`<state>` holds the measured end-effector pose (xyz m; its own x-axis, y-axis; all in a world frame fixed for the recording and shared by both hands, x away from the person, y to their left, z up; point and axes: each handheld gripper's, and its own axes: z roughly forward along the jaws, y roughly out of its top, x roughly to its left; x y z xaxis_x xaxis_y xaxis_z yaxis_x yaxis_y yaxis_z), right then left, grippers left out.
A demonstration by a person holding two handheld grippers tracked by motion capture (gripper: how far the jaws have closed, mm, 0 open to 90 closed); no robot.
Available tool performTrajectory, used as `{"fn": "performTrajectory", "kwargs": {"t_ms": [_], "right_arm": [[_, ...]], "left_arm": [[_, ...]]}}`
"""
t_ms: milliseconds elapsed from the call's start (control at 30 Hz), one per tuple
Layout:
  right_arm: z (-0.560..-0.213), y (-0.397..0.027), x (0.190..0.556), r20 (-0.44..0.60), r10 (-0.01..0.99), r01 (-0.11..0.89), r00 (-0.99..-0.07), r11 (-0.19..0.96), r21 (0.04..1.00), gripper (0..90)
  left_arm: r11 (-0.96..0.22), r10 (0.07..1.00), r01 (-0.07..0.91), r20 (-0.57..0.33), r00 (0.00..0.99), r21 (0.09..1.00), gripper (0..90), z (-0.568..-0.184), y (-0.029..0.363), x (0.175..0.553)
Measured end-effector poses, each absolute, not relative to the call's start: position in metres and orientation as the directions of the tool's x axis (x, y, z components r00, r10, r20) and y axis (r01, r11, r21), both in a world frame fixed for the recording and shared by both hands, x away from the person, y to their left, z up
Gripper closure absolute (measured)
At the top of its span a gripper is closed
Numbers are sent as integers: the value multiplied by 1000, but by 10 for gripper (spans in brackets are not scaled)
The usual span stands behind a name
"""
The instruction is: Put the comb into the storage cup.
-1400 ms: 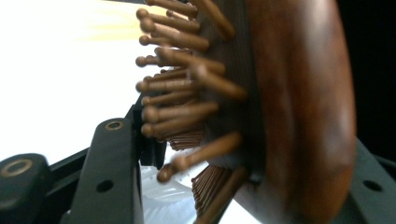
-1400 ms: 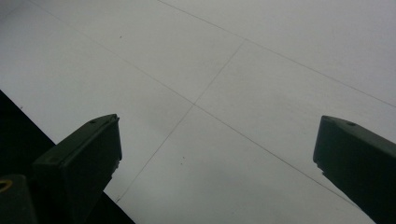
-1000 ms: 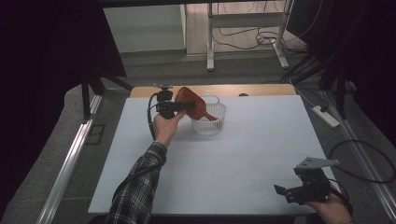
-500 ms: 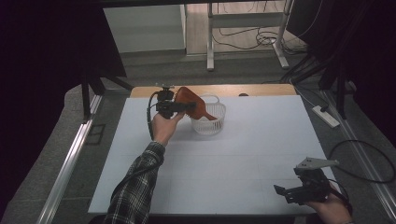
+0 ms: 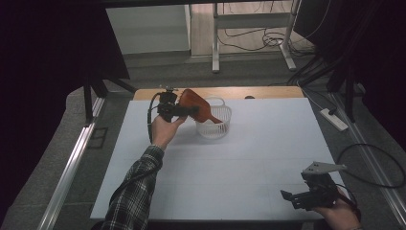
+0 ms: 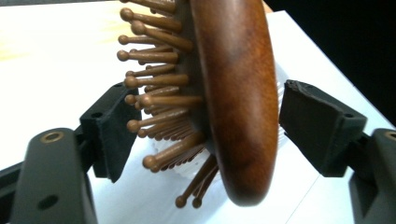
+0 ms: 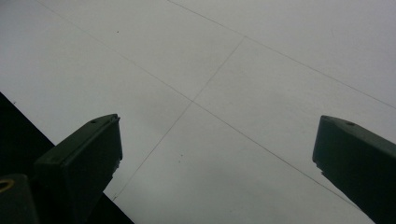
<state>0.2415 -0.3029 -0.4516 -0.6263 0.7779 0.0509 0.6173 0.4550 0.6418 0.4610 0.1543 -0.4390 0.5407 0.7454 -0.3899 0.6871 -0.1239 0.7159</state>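
From my right gripper camera I see both black jaws standing wide apart, with nothing between them. Beneath them lies the white table surface, crossed by thin seam lines that meet near the middle of the frame. The table's edge runs diagonally along the lower left, dark beyond it. A few tiny specks mark the surface.
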Motion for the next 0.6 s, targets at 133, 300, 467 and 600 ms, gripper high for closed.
{"fn": "performTrajectory", "kwargs": {"t_ms": [133,300,467,600], "right_arm": [[-452,-303,242,49,777,617,-628,459,639,14],[-452,-303,242,47,777,617,-628,460,639,14],[-452,-302,242,44,776,615,-629,462,639,14],[-452,-302,242,44,776,615,-629,463,639,14]], "left_arm": [[-150,753,674,-359,552,723,181,-437,154,459],[-180,760,662,-325,563,727,144,-434,154,457],[-198,753,657,-316,577,728,126,-432,155,455],[-201,746,654,-318,585,730,106,-431,157,454]]}}
